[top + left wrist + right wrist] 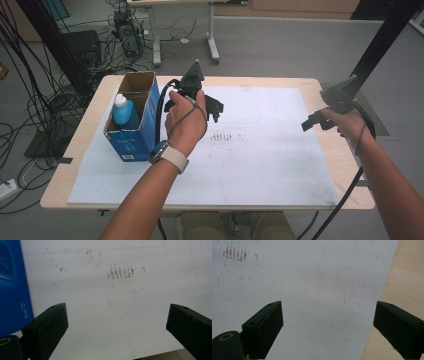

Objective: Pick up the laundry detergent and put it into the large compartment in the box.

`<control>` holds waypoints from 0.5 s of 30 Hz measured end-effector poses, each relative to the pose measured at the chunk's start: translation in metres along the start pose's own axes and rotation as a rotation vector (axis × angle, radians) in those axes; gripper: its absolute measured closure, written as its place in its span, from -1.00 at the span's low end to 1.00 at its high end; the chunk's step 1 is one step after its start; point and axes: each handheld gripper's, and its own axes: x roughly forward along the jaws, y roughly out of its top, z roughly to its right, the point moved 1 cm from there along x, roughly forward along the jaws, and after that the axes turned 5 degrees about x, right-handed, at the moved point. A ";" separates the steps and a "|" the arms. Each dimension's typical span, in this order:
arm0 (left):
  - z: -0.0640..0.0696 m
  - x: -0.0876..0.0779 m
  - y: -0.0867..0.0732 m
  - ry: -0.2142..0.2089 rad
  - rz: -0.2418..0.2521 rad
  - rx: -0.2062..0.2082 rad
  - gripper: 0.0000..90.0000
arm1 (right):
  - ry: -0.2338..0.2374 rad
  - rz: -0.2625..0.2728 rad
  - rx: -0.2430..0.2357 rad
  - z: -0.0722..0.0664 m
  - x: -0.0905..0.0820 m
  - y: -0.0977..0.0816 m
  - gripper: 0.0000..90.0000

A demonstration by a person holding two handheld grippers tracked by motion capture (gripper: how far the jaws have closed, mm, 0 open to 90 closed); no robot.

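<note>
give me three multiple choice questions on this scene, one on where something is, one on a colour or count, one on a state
1. Where is the blue bottle?
A. inside the open blue box
B. lying on the white mat
C. held between jaws

2. What colour is the bottle's cap?
A. red
B. white
C. black

3. How do the jaws of the left hand-held gripper stand?
A. shut on the box
B. shut on nothing
C. wide apart, nothing between them

Answers: 1 A, the high view shows it upright within the box walls. 2 B, its top is white. 3 C, the left gripper view shows bare mat between the jaws.
</note>
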 end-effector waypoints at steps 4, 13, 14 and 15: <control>0.000 0.000 -0.001 -0.003 -0.003 0.005 -0.91 | 0.000 0.002 0.000 0.001 -0.001 0.000 -0.80; 0.001 -0.001 -0.001 -0.007 0.002 0.000 -0.91 | 0.001 0.005 -0.004 0.001 -0.002 -0.001 -0.80; 0.001 -0.001 -0.001 -0.007 0.004 -0.001 -0.91 | 0.002 0.004 -0.003 0.001 -0.001 -0.001 -0.80; 0.000 -0.001 -0.001 -0.008 0.005 -0.001 -0.91 | 0.003 0.003 0.000 0.001 -0.001 -0.002 -0.80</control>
